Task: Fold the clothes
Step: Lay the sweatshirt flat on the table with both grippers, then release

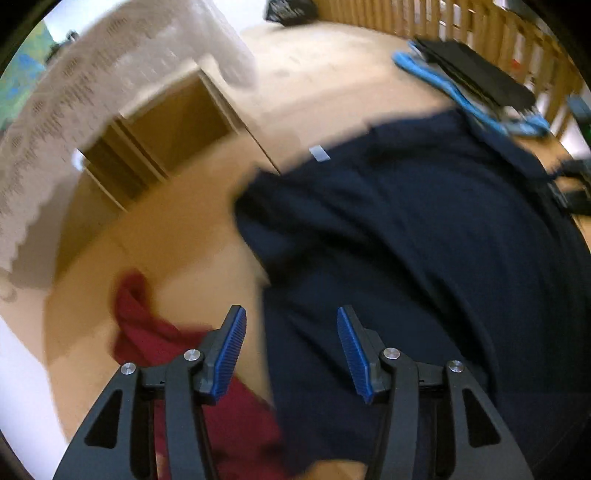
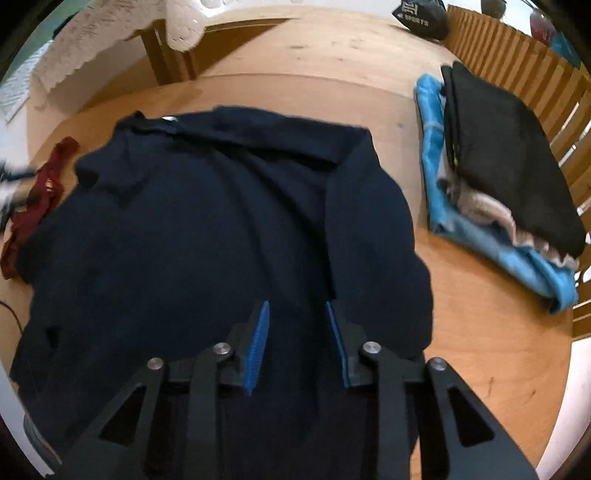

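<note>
A dark navy shirt (image 2: 207,229) lies spread on the round wooden table (image 2: 491,332), collar toward the far side; it also fills the right of the left wrist view as the navy shirt (image 1: 406,258). My left gripper (image 1: 291,314) hangs open above the shirt's left edge, with nothing between its blue pads. My right gripper (image 2: 297,306) stands open over the shirt's near middle, and no cloth is pinched between its pads. A dark red garment (image 1: 177,354) lies crumpled beside the shirt's left edge; in the right wrist view the red garment (image 2: 33,199) shows at the far left.
A pile of folded clothes, black on top (image 2: 506,158) over light blue (image 2: 491,240), sits at the table's right, next to a wooden slatted chair back (image 2: 524,62). A white lace cloth (image 1: 74,110) hangs over furniture at the far left. A black bag (image 2: 421,18) lies beyond the table.
</note>
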Demonstrator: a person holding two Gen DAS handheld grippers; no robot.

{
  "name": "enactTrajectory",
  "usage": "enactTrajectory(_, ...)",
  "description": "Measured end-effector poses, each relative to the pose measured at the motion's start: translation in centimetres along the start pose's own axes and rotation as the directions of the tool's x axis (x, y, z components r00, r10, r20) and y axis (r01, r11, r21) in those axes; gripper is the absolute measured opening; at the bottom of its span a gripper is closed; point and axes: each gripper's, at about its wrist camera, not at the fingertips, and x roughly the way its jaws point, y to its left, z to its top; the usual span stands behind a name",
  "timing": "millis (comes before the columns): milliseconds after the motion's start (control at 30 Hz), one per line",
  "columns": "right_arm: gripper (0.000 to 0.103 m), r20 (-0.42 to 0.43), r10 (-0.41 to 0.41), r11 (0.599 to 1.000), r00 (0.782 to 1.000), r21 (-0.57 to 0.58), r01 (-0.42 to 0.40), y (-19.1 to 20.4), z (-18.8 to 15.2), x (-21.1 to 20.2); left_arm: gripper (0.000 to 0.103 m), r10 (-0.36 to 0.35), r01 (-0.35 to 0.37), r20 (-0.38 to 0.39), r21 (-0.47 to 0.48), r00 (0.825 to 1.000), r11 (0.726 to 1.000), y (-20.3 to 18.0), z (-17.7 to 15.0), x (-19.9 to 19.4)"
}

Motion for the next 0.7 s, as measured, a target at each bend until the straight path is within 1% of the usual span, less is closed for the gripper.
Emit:
enactTrajectory(33, 0.031, 0.002, 0.004, 1.000, 1.000, 0.012, -0.004, -0.3, 0.0, 0.1, 0.050, -0.038, 0.038, -0.015, -0.001, 0.999, 0.999, -0.4, -0.9, 0.4)
enactTrajectory(100, 0.031, 0.001, -0.003, 1.000, 1.000, 0.029, 0.003, -1.2, 0.2, 0.5, 0.051, -0.017, 0.017, -0.051, 0.009, 0.999, 1.000, -0.8, -2.1, 1.9)
enactTrajectory(133, 0.031, -0.007, -0.003, 0.999, 1.000, 0.036, 0.003, -1.7, 0.2, 0.7, 0.049, -0.011, 0.012, -0.068, 0.005, 0.998, 1.000, -0.8, -2.5, 2.6)
enactTrajectory(167, 0.031, -0.013, 0.000, 0.999, 1.000, 0.042, 0.001, -2.0, 0.1, 1.0, 0.049, -0.009, 0.009, -0.085, -0.001, 0.996, 1.000, -0.6, -2.7, 3.3)
enactTrajectory(233, 0.031, -0.025, 0.006, 0.998, 1.000, 0.055, -0.004, -2.5, -0.1, 1.4, 0.052, -0.039, 0.036, -0.090, -0.036, 0.995, 0.999, 0.4, -3.2, 3.7)
enactTrajectory(300, 0.031, -0.027, -0.004, 0.999, 1.000, 0.047, 0.005, -2.4, -0.3, 1.3, 0.052, -0.063, 0.057, -0.087, -0.073, 0.994, 0.996, 1.6, -3.4, 3.8)
enactTrajectory(367, 0.030, -0.028, -0.021, 0.999, 0.999, 0.032, 0.022, -2.1, -0.4, 1.2, 0.054, -0.055, 0.048, -0.088, -0.081, 0.995, 0.996, 2.7, -3.8, 3.8)
enactTrajectory(433, 0.030, -0.034, -0.040, 0.999, 0.999, 0.019, 0.041, -1.8, -0.2, 1.2, 0.060, 0.000, -0.007, -0.096, -0.070, 0.995, 0.998, 3.6, -4.0, 3.7)
enactTrajectory(533, 0.029, -0.041, -0.052, 0.998, 0.998, 0.021, 0.053, -2.3, 0.1, 1.1, 0.061, 0.099, -0.103, -0.117, -0.029, 0.988, 0.994, 5.2, -4.5, 3.6)
enactTrajectory(567, 0.029, -0.041, -0.056, 0.998, 0.998, 0.024, 0.057, -2.5, 0.2, 1.0, 0.061, 0.146, -0.150, -0.130, -0.018, 0.981, 0.989, 5.9, -4.7, 3.6)
enactTrajectory(633, 0.029, -0.041, -0.062, 0.998, 0.997, 0.029, 0.063, -2.9, 0.3, 1.0, 0.061, 0.260, -0.261, -0.146, 0.019, 0.954, 0.965, 7.1, -4.8, 3.8)
enactTrajectory(667, 0.029, -0.040, -0.064, 0.997, 0.997, 0.034, 0.066, -3.1, 0.3, 1.0, 0.061, 0.345, -0.343, -0.157, 0.042, 0.925, 0.938, 7.9, -4.9, 4.1)
enactTrajectory(700, 0.029, -0.038, -0.067, 0.997, 0.997, 0.039, 0.069, -3.3, 0.3, 1.0, 0.061, 0.420, -0.417, -0.172, 0.058, 0.891, 0.907, 8.8, -4.9, 4.6)
